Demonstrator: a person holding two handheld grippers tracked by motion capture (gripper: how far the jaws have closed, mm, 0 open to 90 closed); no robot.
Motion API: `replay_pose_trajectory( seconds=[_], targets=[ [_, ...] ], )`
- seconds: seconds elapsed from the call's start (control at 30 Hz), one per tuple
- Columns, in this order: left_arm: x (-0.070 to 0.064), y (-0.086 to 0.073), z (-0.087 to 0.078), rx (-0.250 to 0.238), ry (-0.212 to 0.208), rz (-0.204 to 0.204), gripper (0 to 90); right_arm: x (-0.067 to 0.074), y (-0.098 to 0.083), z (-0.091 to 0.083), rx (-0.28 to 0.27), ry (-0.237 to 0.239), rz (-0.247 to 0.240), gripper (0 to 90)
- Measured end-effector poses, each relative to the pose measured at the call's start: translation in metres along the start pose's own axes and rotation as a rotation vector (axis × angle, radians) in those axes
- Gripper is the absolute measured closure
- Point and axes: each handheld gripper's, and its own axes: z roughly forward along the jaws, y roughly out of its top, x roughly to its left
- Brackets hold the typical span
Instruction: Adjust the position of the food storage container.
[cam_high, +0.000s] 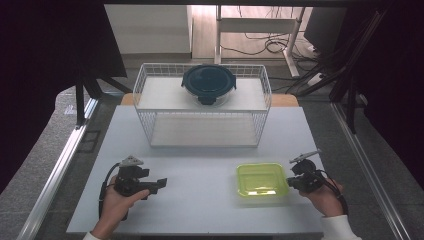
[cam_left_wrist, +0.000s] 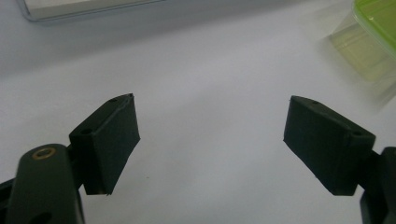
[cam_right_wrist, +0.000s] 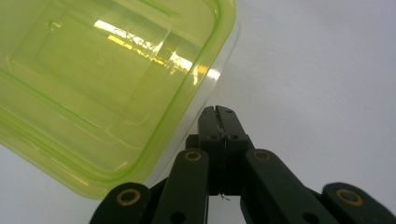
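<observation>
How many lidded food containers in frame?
2. A round container with a dark lid sits on the wire rack's top shelf; a square green-lidded container sits on the table beside the shut right gripper.

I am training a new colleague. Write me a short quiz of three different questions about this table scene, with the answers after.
1. True or false: the right gripper has its jaws shut, with nothing between them.
2. Multiple choice: where does the round container with the dark lid stand? A) on the table beside the green container; B) on the upper level of the white wire rack; C) between the jaws of the left gripper.
3. Fill in: the left gripper has its jaws ____, over bare table.

Key
1. True. It is close beside the green container, at its right edge in the high view.
2. B.
3. Open.
</observation>
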Motion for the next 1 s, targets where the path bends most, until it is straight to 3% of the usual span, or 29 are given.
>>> replay_pose_trajectory(
  seconds=[0.57, 1.0],
  targets=[
    [0.002, -0.001, 0.0, 0.003, -0.015, -0.012, 17.0, 0.029, 0.01, 0.011, -0.007, 0.04, -0.04, 89.0],
    [0.004, -0.002, 0.0, 0.004, -0.014, -0.022, 17.0, 0.055, 0.031, 0.021, -0.033, 0.065, -0.094, 89.0]
  ],
)
